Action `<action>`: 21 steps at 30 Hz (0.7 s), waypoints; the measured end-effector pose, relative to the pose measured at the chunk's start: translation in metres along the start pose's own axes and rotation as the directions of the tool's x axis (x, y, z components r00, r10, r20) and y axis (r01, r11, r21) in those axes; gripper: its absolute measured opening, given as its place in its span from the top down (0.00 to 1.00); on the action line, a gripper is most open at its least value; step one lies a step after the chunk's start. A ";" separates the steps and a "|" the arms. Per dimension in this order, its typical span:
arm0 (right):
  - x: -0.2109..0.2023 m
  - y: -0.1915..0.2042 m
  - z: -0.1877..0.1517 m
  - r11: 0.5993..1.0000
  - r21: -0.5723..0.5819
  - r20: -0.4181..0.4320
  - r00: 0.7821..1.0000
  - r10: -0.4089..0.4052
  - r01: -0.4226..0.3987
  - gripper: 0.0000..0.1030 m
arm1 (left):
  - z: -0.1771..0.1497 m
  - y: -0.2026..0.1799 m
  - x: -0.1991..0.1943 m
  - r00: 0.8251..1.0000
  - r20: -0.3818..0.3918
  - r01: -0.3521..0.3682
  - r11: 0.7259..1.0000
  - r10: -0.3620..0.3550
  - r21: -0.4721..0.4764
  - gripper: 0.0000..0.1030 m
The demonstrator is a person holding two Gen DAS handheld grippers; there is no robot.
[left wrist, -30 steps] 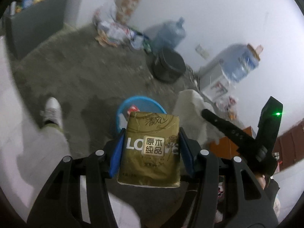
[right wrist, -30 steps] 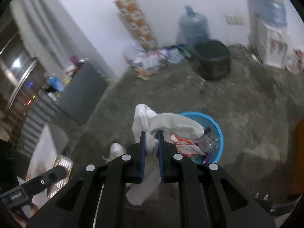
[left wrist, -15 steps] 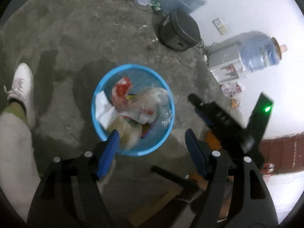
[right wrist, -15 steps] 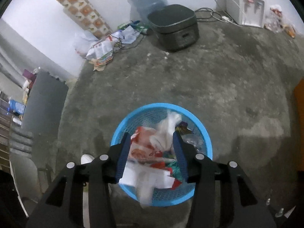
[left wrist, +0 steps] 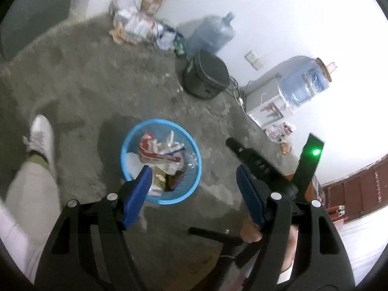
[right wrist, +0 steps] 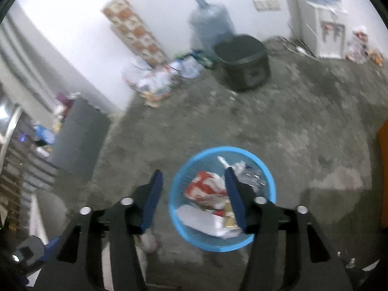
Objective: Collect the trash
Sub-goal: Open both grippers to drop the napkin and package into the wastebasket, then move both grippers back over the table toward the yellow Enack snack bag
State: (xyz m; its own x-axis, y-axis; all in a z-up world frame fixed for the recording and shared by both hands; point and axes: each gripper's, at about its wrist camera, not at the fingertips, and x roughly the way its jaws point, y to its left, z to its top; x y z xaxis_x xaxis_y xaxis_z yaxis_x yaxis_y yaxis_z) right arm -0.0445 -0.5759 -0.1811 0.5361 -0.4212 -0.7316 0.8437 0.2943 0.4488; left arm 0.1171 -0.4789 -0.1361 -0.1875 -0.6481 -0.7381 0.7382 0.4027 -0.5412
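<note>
A blue mesh basket (left wrist: pixel 194 186) stands on the concrete floor and holds trash: a red and white wrapper (left wrist: pixel 150 148), a gold tissue pack (left wrist: pixel 161 177) and white paper or cloth (right wrist: pixel 198 215). My left gripper (left wrist: pixel 194 172) hangs open above the basket's near right side with nothing between its blue pads. In the right wrist view the basket (right wrist: pixel 218 149) lies below and ahead. My right gripper (right wrist: pixel 192 172) is over its left rim, jaws opening, nothing held between them. The right gripper (left wrist: pixel 254 162) also shows in the left wrist view, to the right of the basket.
A black rice cooker (left wrist: pixel 206 75), a big water jug (left wrist: pixel 211 36) and a water dispenser (left wrist: pixel 266 106) stand along the far wall. Loose litter (left wrist: pixel 135 26) is piled there. A person's leg and white shoe (left wrist: pixel 41 135) are left of the basket, with a grey cabinet (right wrist: pixel 77 140) further left.
The left gripper let go of the gold tissue pack and the right gripper let go of the white cloth. Both now lie in the basket, and both pairs of jaws have opened.
</note>
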 end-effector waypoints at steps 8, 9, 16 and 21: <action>-0.062 0.082 -0.023 0.965 -0.193 -0.042 0.984 0.172 -0.177 0.38 | -0.051 0.013 -0.142 0.963 0.237 -0.140 0.990 0.128 0.034 0.32; -0.067 0.091 -0.027 0.958 -0.216 -0.052 0.982 0.183 -0.190 0.37 | -0.060 0.019 -0.163 0.948 0.277 -0.167 0.986 0.155 0.020 0.31; -0.104 0.168 -0.074 0.863 -0.382 -0.157 0.943 0.293 -0.331 0.32 | -0.137 0.070 -0.284 0.831 0.430 -0.330 0.935 0.354 -0.132 0.31; -0.123 0.235 -0.126 0.735 -0.518 -0.277 0.899 0.339 -0.437 0.31 | -0.193 0.108 -0.341 0.742 0.453 -0.419 0.870 0.493 -0.260 0.31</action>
State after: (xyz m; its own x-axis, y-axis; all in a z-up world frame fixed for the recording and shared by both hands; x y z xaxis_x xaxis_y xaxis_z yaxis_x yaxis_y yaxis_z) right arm 0.0843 -0.3470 -0.0500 0.7604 -0.0411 -0.6482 0.3725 0.8451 0.3834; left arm 0.1357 -0.0897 -0.0203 0.5187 -0.5756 -0.6322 0.5525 0.7899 -0.2660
